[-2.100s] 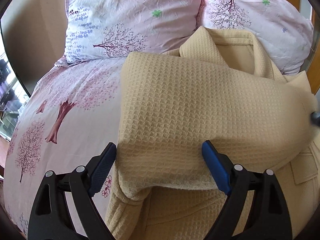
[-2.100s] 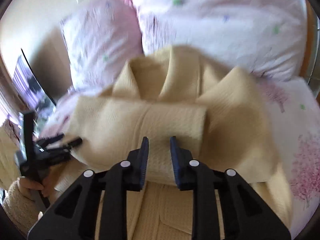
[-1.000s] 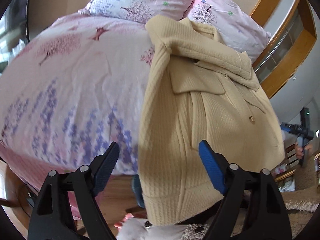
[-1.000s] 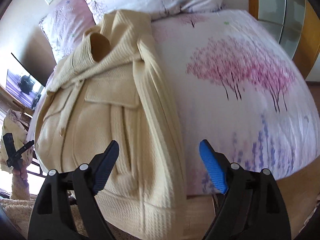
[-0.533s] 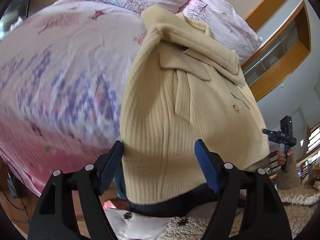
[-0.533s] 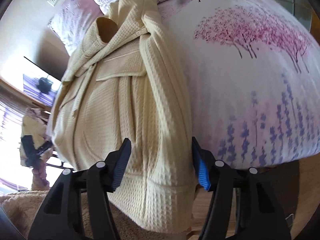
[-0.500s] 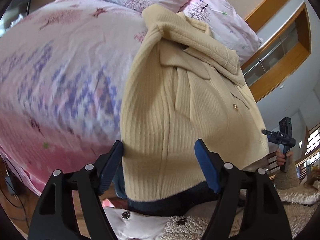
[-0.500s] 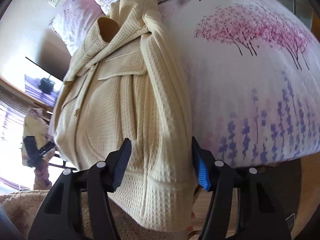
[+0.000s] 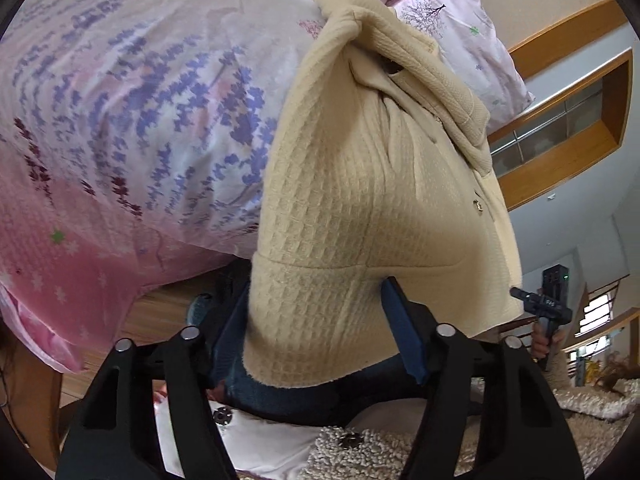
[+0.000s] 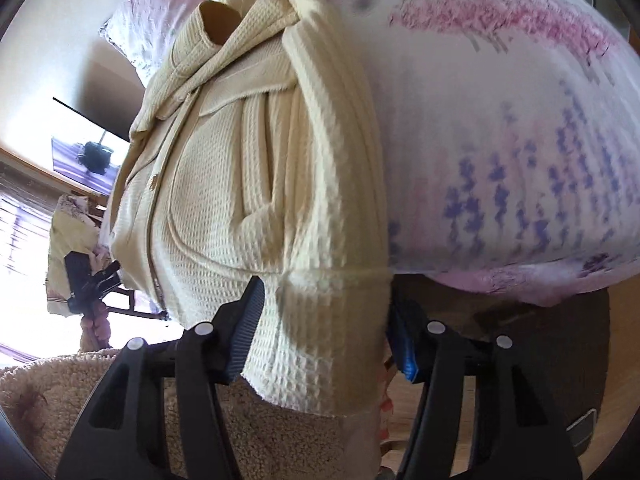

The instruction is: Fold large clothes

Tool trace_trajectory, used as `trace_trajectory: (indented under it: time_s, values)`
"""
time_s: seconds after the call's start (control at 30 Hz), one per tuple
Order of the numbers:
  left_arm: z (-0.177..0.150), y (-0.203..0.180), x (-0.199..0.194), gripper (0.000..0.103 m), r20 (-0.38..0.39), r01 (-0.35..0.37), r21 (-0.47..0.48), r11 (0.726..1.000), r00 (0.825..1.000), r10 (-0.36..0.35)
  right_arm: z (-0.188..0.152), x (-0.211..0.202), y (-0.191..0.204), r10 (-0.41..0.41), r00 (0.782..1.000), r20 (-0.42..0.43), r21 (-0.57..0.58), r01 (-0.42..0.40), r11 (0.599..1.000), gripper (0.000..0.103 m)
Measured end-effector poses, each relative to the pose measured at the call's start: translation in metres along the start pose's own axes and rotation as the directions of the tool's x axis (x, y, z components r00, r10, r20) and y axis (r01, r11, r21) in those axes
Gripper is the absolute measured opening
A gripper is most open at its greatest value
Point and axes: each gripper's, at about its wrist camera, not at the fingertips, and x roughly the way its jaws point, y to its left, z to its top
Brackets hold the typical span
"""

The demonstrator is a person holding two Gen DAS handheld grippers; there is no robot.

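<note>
A cream waffle-knit jacket [image 9: 360,184] lies lengthwise on the bed, sleeves folded across the chest, its hem hanging over the foot edge. My left gripper [image 9: 316,328] is open with its blue-padded jaws on either side of the hem's left corner. My right gripper [image 10: 324,328] is open around the hem's right corner of the jacket [image 10: 248,184]. The fabric sits between the jaws of each; neither is closed on it. The other gripper shows small in each view, right one [image 9: 548,304], left one [image 10: 88,280].
The bed has a pink floral duvet [image 9: 120,120] and pillows [image 9: 452,20] at the head. A wooden frame and window [image 9: 560,132] stand to the right. A shaggy rug [image 10: 60,392] and wood floor lie below the bed's foot.
Both grippers have left the folded sleeves, pulled back to the foot of the bed and moved in around the hem corners; the jaws have narrowed slightly around the fabric.
</note>
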Motion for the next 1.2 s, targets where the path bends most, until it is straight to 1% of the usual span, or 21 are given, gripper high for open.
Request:
trace_trajectory:
  time_s: [0.03, 0.1, 0.13, 0.2, 0.23, 0.27, 0.3, 0.33, 0.37, 0.4, 0.53, 0.63, 0.73, 0.77, 0.83, 0.87, 0.93, 1.03, 1.1, 1.17, 1.2]
  values:
    - [0.000, -0.001, 0.000, 0.063, -0.001, 0.005, -0.001, 1.000, 1.000, -0.005, -0.001, 0.002, -0.001, 0.010, 1.000, -0.001, 0.002, -0.010, 1.000, 0.057]
    - [-0.002, -0.002, 0.000, 0.056, -0.003, 0.018, -0.003, 1.000, 1.000, -0.018, -0.003, 0.004, -0.002, 0.030, 1.000, 0.000, 0.003, -0.030, 1.000, 0.043]
    - [-0.003, -0.003, -0.001, 0.054, 0.000, 0.027, -0.004, 1.000, 1.000, -0.027, -0.003, 0.003, -0.003, 0.041, 0.999, 0.000, 0.001, -0.041, 0.999, 0.039]
    - [-0.005, -0.005, -0.003, 0.041, 0.004, 0.035, -0.003, 0.999, 0.999, -0.035, -0.006, 0.000, -0.001, 0.071, 0.997, 0.009, -0.010, -0.070, 0.997, 0.021]
    - [-0.005, -0.007, -0.004, 0.037, 0.006, 0.038, -0.002, 0.999, 0.999, -0.038, -0.007, -0.002, 0.002, 0.082, 0.997, 0.015, -0.018, -0.081, 0.997, 0.018]
    - [-0.005, -0.009, -0.005, 0.029, 0.010, 0.045, -0.002, 0.999, 0.999, -0.045, -0.008, -0.006, 0.005, 0.095, 0.995, 0.026, -0.035, -0.094, 0.995, 0.013]
    - [-0.006, -0.011, -0.008, 0.021, 0.015, 0.058, 0.000, 0.998, 0.998, -0.058, -0.008, -0.011, 0.009, 0.103, 0.994, 0.039, -0.055, -0.100, 0.993, 0.012]
    - [-0.006, -0.012, -0.010, 0.017, 0.020, 0.062, 0.002, 0.998, 0.998, -0.062, -0.009, -0.014, 0.013, 0.116, 0.992, 0.053, -0.076, -0.112, 0.991, 0.011]
    - [-0.004, -0.016, -0.011, 0.012, 0.027, 0.070, 0.007, 0.998, 0.997, -0.070, -0.008, -0.020, 0.019, 0.148, 0.986, 0.078, -0.101, -0.139, 0.985, 0.010]
    - [-0.003, -0.020, -0.015, 0.010, 0.039, 0.078, 0.014, 0.997, 0.996, -0.078, -0.007, -0.025, 0.024, 0.175, 0.979, 0.102, -0.121, -0.162, 0.979, 0.009]
    - [0.003, -0.032, -0.030, 0.008, 0.101, 0.118, 0.035, 0.992, 0.988, -0.121, 0.000, -0.039, 0.045, 0.237, 0.954, 0.185, -0.181, -0.204, 0.962, 0.009]
    - [0.014, -0.044, -0.042, 0.007, 0.155, 0.158, 0.059, 0.986, 0.974, -0.166, 0.008, -0.050, 0.060, 0.275, 0.926, 0.259, -0.208, -0.224, 0.952, 0.009]
    - [0.029, -0.059, -0.053, 0.007, 0.208, 0.175, 0.098, 0.980, 0.959, -0.192, 0.017, -0.065, 0.076, 0.304, 0.887, 0.347, -0.229, -0.235, 0.945, 0.009]
    - [0.035, -0.065, -0.056, 0.007, 0.227, 0.177, 0.112, 0.978, 0.953, -0.198, 0.023, -0.072, 0.080, 0.316, 0.867, 0.384, -0.229, -0.243, 0.943, 0.009]
    - [0.049, -0.073, -0.063, 0.007, 0.262, 0.177, 0.131, 0.975, 0.943, -0.206, 0.030, -0.080, 0.089, 0.331, 0.835, 0.439, -0.230, -0.252, 0.940, 0.009]
    - [0.057, -0.075, -0.066, 0.007, 0.278, 0.180, 0.138, 0.974, 0.937, -0.213, 0.037, -0.085, 0.094, 0.342, 0.812, 0.472, -0.231, -0.261, 0.937, 0.009]
    - [0.077, -0.082, -0.069, 0.007, 0.312, 0.187, 0.149, 0.971, 0.923, -0.226, 0.049, -0.089, 0.099, 0.351, 0.780, 0.518, -0.217, -0.277, 0.936, 0.009]
    - [0.109, -0.096, -0.074, 0.007, 0.365, 0.183, 0.168, 0.969, 0.901, -0.233, 0.077, -0.099, 0.103, 0.358, 0.720, 0.594, -0.193, -0.304, 0.933, 0.009]
    - [0.127, -0.102, -0.075, 0.007, 0.390, 0.172, 0.180, 0.969, 0.891, -0.231, 0.094, -0.104, 0.106, 0.346, 0.694, 0.631, -0.177, -0.306, 0.936, 0.009]
    - [0.153, -0.110, -0.073, 0.007, 0.419, 0.164, 0.187, 0.969, 0.879, -0.229, 0.120, -0.108, 0.108, 0.326, 0.668, 0.669, -0.166, -0.293, 0.942, 0.009]
    - [0.165, -0.112, -0.072, 0.007, 0.429, 0.162, 0.186, 0.969, 0.874, -0.229, 0.130, -0.108, 0.109, 0.317, 0.659, 0.682, -0.158, -0.291, 0.944, 0.009]
